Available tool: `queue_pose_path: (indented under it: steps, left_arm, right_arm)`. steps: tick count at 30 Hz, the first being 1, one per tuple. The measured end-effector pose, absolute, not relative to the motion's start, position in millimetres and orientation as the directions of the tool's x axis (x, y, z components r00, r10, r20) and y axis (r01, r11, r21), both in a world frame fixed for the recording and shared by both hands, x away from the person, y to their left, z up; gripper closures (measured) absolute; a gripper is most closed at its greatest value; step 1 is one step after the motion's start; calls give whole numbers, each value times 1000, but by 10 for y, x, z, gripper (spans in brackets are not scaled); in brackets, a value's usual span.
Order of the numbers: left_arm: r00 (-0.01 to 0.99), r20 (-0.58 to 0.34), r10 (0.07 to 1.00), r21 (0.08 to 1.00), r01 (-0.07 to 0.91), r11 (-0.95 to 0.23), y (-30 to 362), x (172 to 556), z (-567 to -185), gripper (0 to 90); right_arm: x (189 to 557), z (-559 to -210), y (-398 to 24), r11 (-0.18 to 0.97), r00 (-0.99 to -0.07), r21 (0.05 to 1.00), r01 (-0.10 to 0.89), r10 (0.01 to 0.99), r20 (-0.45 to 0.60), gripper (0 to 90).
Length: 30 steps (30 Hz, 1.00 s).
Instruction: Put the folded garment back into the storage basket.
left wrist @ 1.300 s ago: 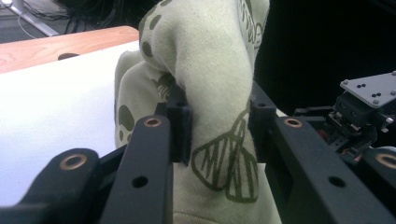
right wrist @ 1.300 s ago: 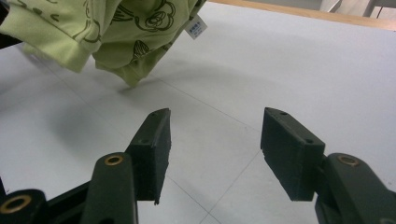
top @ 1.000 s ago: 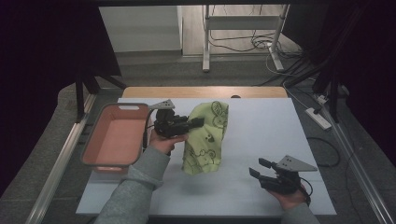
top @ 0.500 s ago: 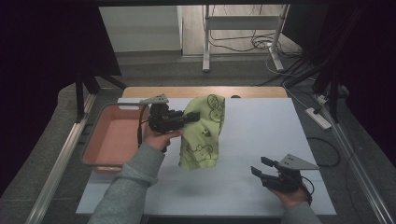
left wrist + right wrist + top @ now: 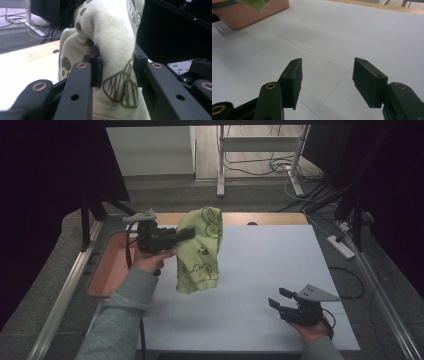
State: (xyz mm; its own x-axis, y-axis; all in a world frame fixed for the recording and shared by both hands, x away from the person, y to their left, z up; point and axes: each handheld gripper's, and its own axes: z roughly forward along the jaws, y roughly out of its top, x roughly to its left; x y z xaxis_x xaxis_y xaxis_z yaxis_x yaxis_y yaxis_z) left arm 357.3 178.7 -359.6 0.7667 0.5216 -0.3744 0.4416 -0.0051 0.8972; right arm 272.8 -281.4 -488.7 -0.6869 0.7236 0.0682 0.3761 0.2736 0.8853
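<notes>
A light green cloth printed with dark cartoon figures hangs in the air over the left part of the white table. My left gripper is shut on its upper part, and the cloth's lower end dangles clear of the table. In the left gripper view the bunched cloth is pinched between the two black pads. My right gripper rests low at the table's front right, its jaws open over bare table. The right gripper view shows its gripper with nothing between the fingers.
A salmon-pink tray stands at the table's left edge, behind my left hand; its corner is in the right gripper view. A wooden strip borders the table's far edge. Cables and a stand's legs lie on the floor beyond.
My left gripper has lifted the cloth up off the table and carried it leftward, toward the tray. The right gripper has stayed where it was.
</notes>
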Motion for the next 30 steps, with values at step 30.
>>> queue_pose_path:
  steps: [30]
  left_arm:
    - [696,-382,609,899,433,70,2549,3557,-3499,694]
  right_arm:
    - [2770,-4917,-2817,279,-681,878,389,729,70,413]
